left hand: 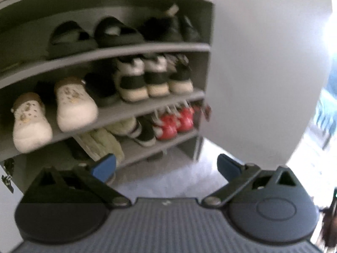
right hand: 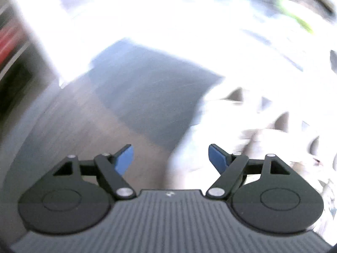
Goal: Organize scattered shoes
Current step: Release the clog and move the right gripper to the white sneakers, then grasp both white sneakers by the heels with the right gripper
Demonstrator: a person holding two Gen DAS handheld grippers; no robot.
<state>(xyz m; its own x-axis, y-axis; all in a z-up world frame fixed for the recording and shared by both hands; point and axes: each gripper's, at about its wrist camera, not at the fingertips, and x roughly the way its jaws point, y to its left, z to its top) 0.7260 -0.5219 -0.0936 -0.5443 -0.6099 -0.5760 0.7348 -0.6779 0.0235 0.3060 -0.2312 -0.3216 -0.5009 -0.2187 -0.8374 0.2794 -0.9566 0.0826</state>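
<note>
A grey shoe rack (left hand: 147, 49) fills the left wrist view, its shelves lined with pairs. Black sandals (left hand: 94, 35) sit high up, white clogs (left hand: 54, 111) and black-and-white trainers (left hand: 145, 78) in the middle, red shoes (left hand: 177, 124) and pale green slippers (left hand: 105, 141) low down. My left gripper (left hand: 166, 166) stands open in front of the bottom shelf with nothing between its blue pads. In the heavily blurred right wrist view my right gripper (right hand: 171, 159) is open and empty above the floor. A blurred pale shape, perhaps light-coloured shoes (right hand: 242, 126), lies just right of it.
The rack's white side panel (left hand: 263, 63) stands at the right, with pale floor (left hand: 168, 177) below it. A dark grey mat (right hand: 151, 92) lies on wood-look floor (right hand: 69, 122) ahead of the right gripper. Bright glare washes out the far background.
</note>
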